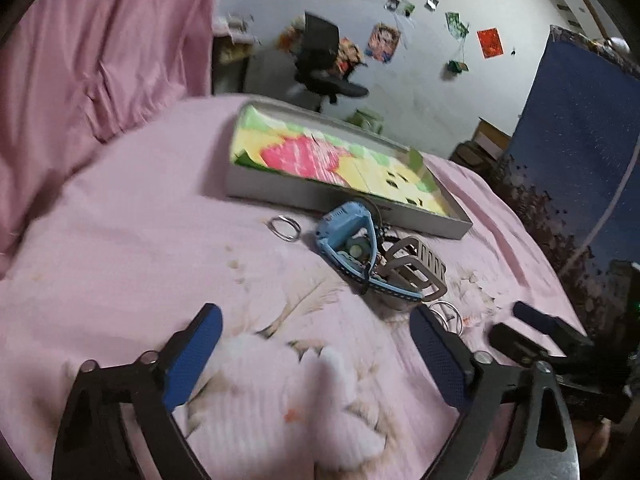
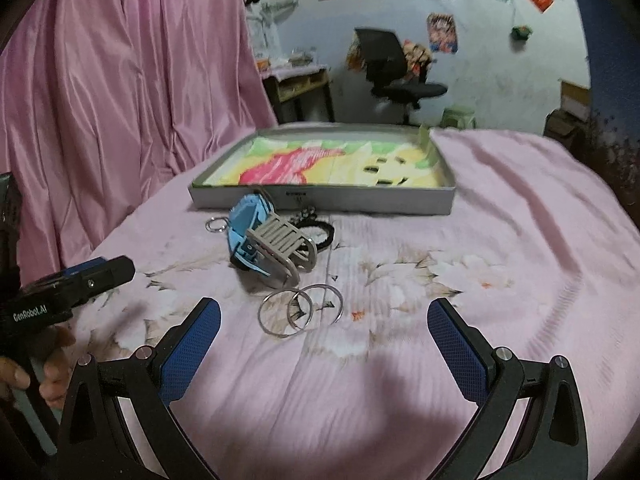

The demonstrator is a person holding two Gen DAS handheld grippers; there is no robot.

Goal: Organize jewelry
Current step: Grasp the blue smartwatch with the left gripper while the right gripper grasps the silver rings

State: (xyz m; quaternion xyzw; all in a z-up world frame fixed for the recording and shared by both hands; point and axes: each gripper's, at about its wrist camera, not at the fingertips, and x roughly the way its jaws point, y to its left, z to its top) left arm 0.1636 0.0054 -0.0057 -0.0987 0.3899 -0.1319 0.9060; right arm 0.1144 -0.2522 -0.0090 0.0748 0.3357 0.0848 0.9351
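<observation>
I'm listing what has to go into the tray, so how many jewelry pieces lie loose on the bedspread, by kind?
Blue watch: 1
Grey watch: 1
Large silver rings: 2
Small silver ring: 1
Dark beaded piece behind the watches: 1, too tangled to name
Total: 6, none yet in the tray

White lettering "GenRobot.AI" stands on the left tongs [image 2: 106, 270] body.

The left gripper's finger [image 1: 434, 354] hides part of the 2 bangles [image 1: 450, 316].
</observation>
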